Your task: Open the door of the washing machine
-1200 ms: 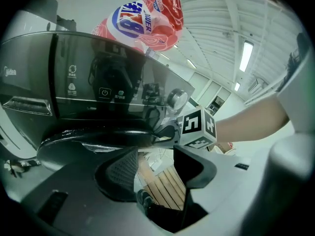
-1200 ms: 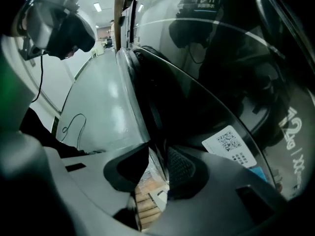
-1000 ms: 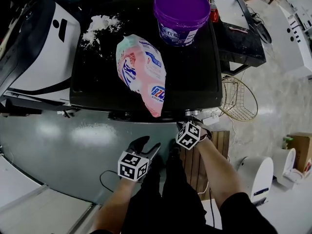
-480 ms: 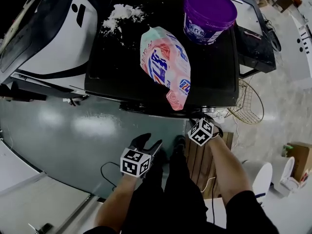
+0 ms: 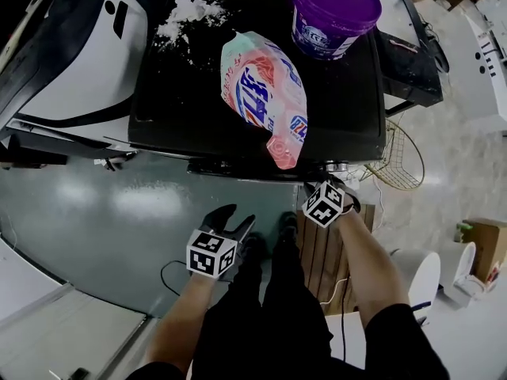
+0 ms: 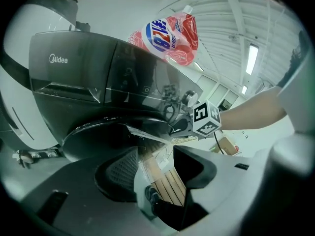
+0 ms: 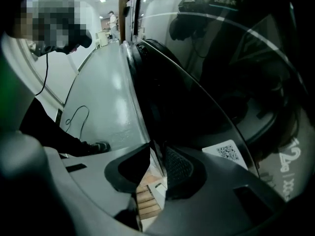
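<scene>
Black door (image 7: 189, 100) edge-on in right gripper (image 7: 158, 163)

Resembled a workshop or test hall: glossy painted floor (image 5: 119, 212), strip light (image 6: 252, 59) on a ribbed ceiling, wooden pallet (image 5: 317, 252), cardboard box (image 5: 483, 248), washing machine (image 5: 341, 125) beside a white machine (image 5: 79, 62).

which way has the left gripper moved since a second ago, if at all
Yes. In the head view the left gripper has shifted leftward along the washing machine front, farther from the detergent bag and the right gripper on the door.
</scene>
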`<state>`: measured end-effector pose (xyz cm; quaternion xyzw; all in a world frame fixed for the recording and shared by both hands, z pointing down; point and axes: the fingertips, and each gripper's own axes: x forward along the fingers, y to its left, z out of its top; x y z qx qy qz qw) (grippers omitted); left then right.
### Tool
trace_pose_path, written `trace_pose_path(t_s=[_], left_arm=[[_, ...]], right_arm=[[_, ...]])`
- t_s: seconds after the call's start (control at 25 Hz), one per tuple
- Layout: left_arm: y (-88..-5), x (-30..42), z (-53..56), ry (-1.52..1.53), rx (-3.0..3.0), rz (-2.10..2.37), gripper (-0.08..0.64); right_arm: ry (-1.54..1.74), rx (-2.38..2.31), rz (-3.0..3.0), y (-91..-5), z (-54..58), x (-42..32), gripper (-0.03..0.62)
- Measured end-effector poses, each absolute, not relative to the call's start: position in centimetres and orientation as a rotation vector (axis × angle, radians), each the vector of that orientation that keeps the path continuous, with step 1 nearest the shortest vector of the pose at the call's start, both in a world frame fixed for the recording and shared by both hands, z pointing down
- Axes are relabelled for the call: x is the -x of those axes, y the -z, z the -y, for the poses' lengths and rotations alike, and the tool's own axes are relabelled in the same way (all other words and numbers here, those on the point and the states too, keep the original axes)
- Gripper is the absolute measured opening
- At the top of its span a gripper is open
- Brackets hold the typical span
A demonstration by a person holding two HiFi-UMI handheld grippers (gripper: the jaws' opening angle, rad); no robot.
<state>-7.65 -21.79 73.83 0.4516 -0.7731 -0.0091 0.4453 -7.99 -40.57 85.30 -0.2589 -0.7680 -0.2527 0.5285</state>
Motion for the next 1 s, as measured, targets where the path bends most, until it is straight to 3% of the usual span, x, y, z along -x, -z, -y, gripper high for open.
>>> trace_pose_path(t_s=[0.32,0.52,1.0], left_arm=[[-72.6,8.7,19.7,0.048,-1.066,1.959,0.239],[-73.0,8.5,19.3,0.058,-1.062,1.954,0.239],[-71.9,5.4,18.9,0.015,-1.125,1.943,0.238]], right_arm=[[0.502,0.545,1.874,-85.1,41.0,7.5,0.101],[0.516,0.767,1.768,-86.0,37.8,3.4,0.094],[0.374,0.58,1.829,-86.5,34.7,-0.9,0.11]])
